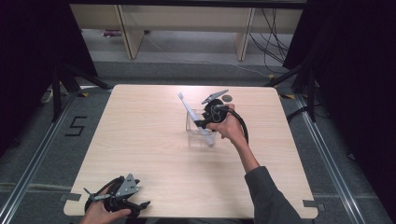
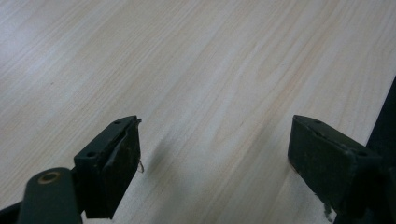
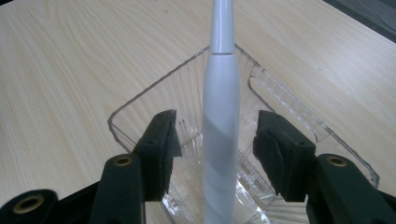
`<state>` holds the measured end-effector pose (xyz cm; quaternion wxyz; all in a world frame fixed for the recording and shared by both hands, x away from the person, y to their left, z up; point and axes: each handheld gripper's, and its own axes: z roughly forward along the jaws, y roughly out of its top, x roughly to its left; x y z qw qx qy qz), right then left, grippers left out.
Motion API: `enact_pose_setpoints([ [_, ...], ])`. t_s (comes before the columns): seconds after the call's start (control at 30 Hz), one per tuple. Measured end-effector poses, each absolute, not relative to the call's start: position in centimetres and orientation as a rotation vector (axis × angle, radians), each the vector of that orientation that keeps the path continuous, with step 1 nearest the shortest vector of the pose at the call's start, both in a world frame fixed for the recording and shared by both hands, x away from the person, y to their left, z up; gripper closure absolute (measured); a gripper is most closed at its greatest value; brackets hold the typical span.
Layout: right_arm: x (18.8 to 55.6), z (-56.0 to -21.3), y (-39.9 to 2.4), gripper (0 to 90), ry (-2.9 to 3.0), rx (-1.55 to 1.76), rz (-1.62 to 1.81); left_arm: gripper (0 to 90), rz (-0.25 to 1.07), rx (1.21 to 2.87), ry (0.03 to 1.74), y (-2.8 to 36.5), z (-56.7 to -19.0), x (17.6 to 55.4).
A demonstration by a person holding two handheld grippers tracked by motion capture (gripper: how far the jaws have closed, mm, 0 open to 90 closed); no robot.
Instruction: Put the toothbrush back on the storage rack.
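Observation:
A white toothbrush (image 3: 219, 116) stands tilted in a clear plastic box (image 3: 154, 93) near the middle of the table; in the high view the toothbrush (image 1: 187, 108) leans out of the box (image 1: 198, 129) toward the far left. My right gripper (image 3: 215, 149) reaches into the box with the handle between its pads, a gap on each side. It is open and its pads do not press the handle. My left gripper (image 2: 212, 158) rests at the table's near left corner (image 1: 119, 196), open over bare wood.
The light wooden table (image 1: 140, 140) has a small dark round object (image 1: 227, 98) near its far edge, behind the box. Black curtains flank the table, and shelving legs and cables stand on the floor beyond it.

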<state>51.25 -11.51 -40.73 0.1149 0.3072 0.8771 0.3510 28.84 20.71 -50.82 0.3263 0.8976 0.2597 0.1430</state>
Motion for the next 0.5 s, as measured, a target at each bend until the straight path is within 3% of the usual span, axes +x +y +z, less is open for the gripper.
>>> enact_pose_setpoints([
  [0.5,50.79,-39.98,-12.21,44.8,2.553,0.929,1.059,16.7,0.384,2.347,0.676,20.74,-50.85,28.88],
])
